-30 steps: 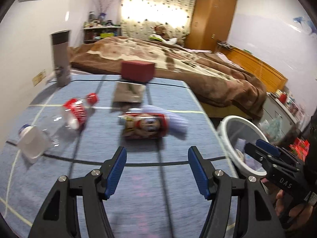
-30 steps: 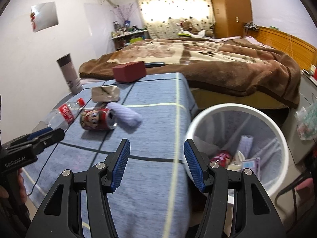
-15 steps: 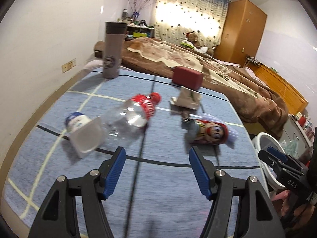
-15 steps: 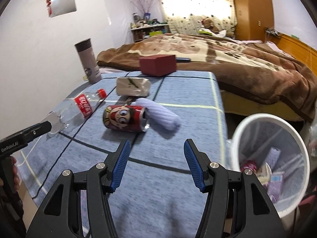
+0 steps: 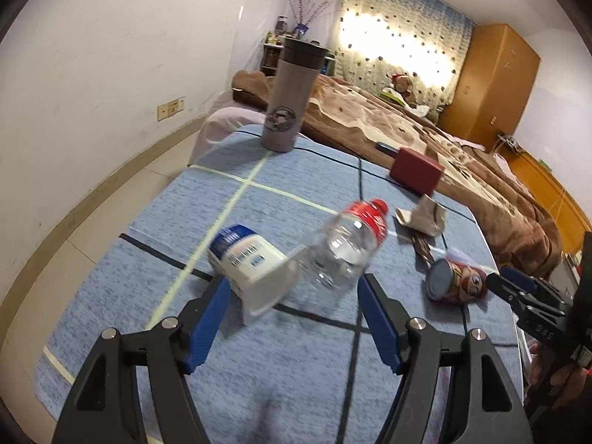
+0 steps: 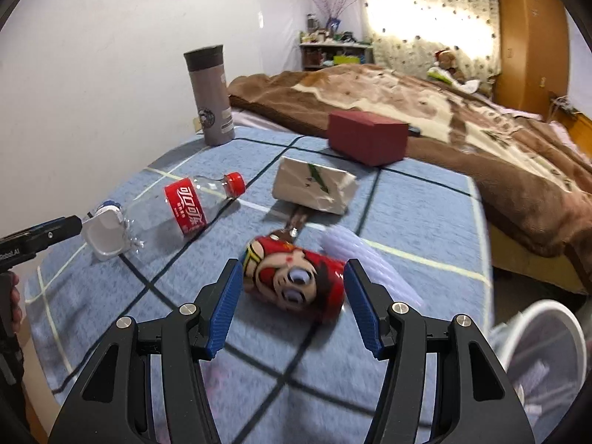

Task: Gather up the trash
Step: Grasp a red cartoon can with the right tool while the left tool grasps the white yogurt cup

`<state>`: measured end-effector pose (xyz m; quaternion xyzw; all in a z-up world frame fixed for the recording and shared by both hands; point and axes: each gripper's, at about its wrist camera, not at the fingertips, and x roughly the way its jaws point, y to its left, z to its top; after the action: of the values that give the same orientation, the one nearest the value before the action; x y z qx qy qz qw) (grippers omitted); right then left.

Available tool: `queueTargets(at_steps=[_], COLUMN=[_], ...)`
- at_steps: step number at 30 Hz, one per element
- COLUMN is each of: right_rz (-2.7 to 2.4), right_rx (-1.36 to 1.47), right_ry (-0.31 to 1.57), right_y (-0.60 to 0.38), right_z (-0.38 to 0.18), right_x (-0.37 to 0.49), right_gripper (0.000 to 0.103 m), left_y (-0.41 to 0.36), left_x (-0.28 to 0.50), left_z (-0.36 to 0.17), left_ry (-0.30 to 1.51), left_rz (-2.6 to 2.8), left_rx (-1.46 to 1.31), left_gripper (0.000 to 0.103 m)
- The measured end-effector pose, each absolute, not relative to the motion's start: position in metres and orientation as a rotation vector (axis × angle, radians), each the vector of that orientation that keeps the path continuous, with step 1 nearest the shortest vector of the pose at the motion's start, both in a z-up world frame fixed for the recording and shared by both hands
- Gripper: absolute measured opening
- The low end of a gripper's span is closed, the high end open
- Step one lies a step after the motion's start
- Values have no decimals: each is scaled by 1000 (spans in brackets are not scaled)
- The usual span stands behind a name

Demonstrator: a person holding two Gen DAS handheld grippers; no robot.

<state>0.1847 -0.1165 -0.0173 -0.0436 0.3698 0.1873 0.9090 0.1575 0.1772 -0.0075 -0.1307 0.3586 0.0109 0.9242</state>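
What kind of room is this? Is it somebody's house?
Most likely a bedroom in a home. A bed with a brown blanket fills the back, a stuffed toy sits by the curtained window, and a tall wooden wardrobe stands in the corner.

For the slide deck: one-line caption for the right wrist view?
Open right gripper straddling a red cartoon can lying on the blue table.
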Motion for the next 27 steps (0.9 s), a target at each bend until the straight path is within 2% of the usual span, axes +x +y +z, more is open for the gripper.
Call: queueTargets(at_steps=[8,17,27], right_rz=[446,525,474], right_rx=[-133,-181,-96], right_ry=[817,937,942], right_y=[-103,-92,-77], right_z=[-31,-40,-48], right_x=[207,181,177], right_gripper=[59,60,60], left_y=[188,192,208], left_x=[181,192,198], left_z=[-16,-27,-17], left_ry=[772,805,779], left_rz=[22,19,30], left_rx=[-279,-274,-340], left_gripper=[74,74,76])
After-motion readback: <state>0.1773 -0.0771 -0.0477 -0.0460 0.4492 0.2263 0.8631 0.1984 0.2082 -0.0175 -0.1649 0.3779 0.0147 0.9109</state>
